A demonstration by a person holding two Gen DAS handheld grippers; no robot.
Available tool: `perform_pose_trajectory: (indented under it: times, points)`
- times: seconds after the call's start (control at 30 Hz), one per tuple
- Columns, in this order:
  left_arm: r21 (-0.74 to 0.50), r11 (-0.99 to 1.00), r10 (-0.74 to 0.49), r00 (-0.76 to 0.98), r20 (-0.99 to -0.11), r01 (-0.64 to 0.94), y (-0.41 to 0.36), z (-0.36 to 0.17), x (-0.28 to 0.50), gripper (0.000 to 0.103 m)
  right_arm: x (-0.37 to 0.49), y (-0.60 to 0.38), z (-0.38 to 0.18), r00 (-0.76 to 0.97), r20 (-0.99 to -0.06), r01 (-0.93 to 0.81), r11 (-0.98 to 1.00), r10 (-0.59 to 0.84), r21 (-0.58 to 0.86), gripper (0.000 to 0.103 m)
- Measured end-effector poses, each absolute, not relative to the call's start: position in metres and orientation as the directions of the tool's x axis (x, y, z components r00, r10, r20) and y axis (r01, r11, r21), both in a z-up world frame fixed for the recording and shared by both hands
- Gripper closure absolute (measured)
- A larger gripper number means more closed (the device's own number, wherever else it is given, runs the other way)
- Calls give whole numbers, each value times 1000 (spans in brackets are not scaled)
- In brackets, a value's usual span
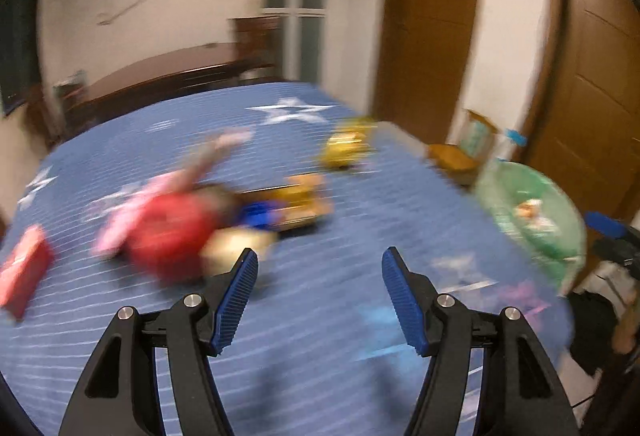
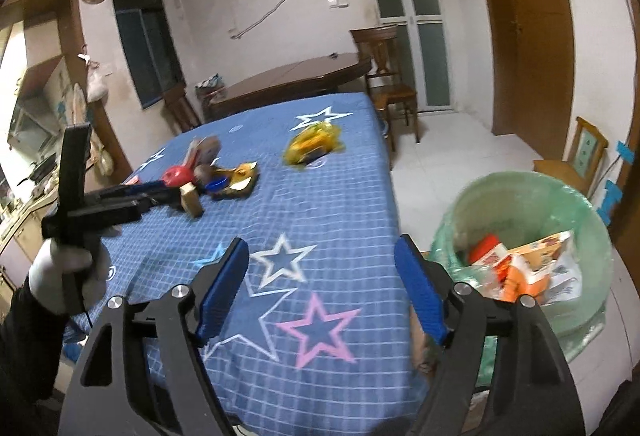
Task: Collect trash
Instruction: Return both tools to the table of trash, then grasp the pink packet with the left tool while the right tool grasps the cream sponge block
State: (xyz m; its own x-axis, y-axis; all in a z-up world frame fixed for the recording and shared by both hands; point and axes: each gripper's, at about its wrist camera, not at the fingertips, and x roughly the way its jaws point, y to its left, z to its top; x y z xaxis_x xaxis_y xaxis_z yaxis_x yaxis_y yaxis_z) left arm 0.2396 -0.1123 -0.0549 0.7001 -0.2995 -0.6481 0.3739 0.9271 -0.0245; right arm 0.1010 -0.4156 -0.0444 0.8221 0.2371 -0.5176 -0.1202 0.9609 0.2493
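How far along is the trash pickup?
Partly done. The green-lined bin beside the table already holds orange and white cartons. Nothing is in hand: the right gripper and left gripper are both open and empty. Left on the blue star cloth: the yellow wrapper, the cluster with the red item, and a red box.
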Motion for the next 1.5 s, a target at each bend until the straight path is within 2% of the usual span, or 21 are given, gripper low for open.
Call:
perform_pose_trajectory:
  times: [0.13, 0.33, 0.57, 0.73, 0.93, 1.0, 1.1, 1.2, 1.33, 1.5]
  points:
    - [31, 967, -162, 706, -690, 253, -30, -68, 259, 36, 113, -393, -48, 804, -531, -156, 957, 268, 246, 29]
    - [125, 963, -70, 672, -737, 237, 19, -92, 298, 36, 132, -356, -53, 771, -547, -223, 943, 325, 246, 28]
    - [134, 946, -93, 644, -759, 295, 17, -111, 347, 36, 147, -329, -56, 743, -573, -258, 938, 346, 231, 28]
    - [167, 929, -108, 673, -732, 330, 14, -107, 369, 37, 157, -312, -58, 717, -593, -289, 931, 365, 223, 28]
    - [137, 910, -161, 638, -753, 392, 12, -112, 386, 58, 175, -280, -58, 680, -611, -360, 911, 405, 203, 28]
    - [116, 909, -179, 628, -757, 400, 12, -113, 389, 78, 184, -271, -58, 667, -615, -385, 901, 422, 200, 28]
    - [76, 922, -197, 630, -751, 379, 21, -112, 393, 91, 204, -251, -59, 639, -623, -434, 880, 451, 193, 28]
    - [26, 938, -211, 628, -749, 346, 32, -112, 393, 95, 224, -235, -58, 617, -631, -469, 863, 471, 186, 28]
    - [-2, 944, -220, 628, -747, 329, 41, -114, 381, 96, 257, -214, -62, 593, -654, -498, 852, 470, 161, 37]
    - [-34, 946, -242, 628, -740, 324, 49, -108, 352, 96, 287, -200, -65, 594, -677, -503, 857, 435, 110, 52]
